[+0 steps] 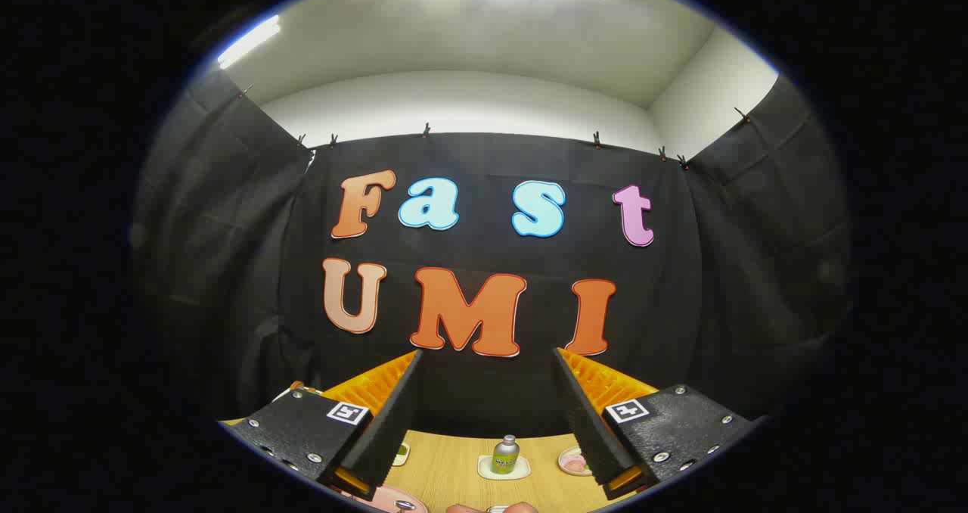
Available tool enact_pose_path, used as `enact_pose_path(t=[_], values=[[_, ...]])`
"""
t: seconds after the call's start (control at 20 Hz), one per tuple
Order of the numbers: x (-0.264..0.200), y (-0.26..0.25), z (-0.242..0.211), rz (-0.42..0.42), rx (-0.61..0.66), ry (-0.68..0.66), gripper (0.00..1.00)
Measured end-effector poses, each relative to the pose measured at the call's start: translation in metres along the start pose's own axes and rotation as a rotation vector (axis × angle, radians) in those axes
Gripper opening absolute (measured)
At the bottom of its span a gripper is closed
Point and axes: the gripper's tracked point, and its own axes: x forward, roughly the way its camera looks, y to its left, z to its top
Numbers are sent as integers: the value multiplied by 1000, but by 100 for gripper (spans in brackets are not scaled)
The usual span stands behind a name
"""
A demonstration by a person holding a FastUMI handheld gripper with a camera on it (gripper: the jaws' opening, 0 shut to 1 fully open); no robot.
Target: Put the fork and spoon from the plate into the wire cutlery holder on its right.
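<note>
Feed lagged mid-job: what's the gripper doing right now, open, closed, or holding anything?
Gripper: open, fingers spread wide apart, nothing between them, raised above the light wooden table.

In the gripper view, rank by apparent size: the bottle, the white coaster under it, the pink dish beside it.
1. Bottle
2. White coaster
3. Pink dish, partly hidden by a finger, so unsure.
Jaws open, holding nothing.

the hand-held gripper (484, 362) has its fingers spread wide with nothing between them, raised above the tabletop (454, 467). beyond the fingers, a small bottle (505, 454) stands upright on a pale coaster (503, 469) in the middle. a small dish (575, 462) lies near its right; bare wood lies between these things.
</note>
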Motion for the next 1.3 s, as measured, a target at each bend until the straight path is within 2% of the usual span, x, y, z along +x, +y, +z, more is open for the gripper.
enact_pose_path(t=[0.75,0.9,1.15,1.3], values=[[-5,7,-7,-16,-6,23,98],[-3,20,-26,5,-3,77,98],[-5,64,-70,109,36,171,97],[-8,80,-104,142,26,253,97]])
